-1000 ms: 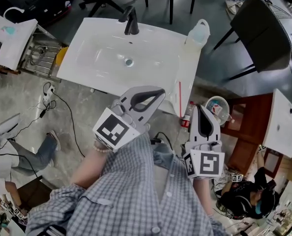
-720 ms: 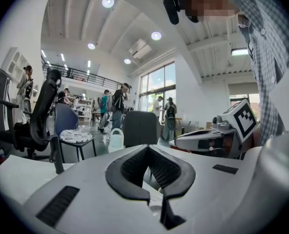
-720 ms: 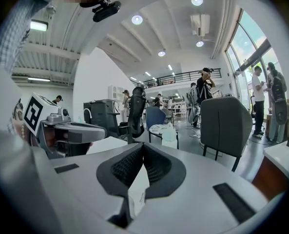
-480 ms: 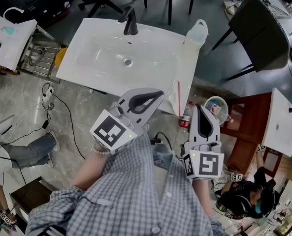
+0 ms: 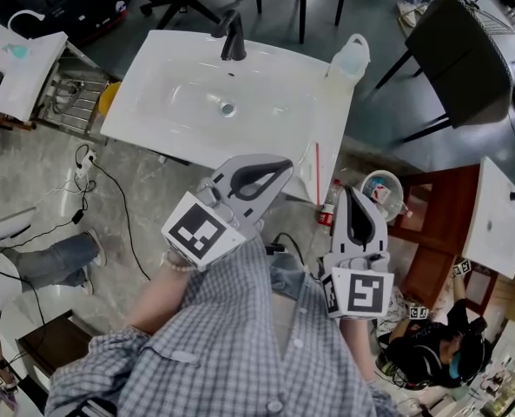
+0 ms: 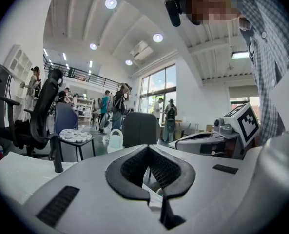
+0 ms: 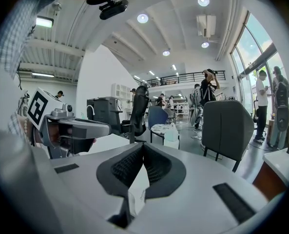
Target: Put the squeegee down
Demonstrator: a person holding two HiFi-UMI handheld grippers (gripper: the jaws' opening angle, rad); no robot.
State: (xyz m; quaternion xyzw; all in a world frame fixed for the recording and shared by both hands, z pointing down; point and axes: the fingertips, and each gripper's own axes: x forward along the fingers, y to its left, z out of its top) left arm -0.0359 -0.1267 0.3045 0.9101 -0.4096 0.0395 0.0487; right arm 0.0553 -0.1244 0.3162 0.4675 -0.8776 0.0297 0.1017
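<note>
While the thin red squeegee (image 5: 317,173) lies flat on the right side of the white sink (image 5: 157,72), near its front edge, both grippers are close by and do not touch it. The left gripper (image 5: 283,164) and right gripper (image 5: 354,195) have their fingers closed on nothing.

One camera up high, two down low.
Head view: from above, steeply down on the white sink (image 5: 179,68). Gripper views: close behind own jaws, facing level across the room. Shared by all three: jug (image 5: 351,56) and dark chair (image 5: 465,63).
</note>
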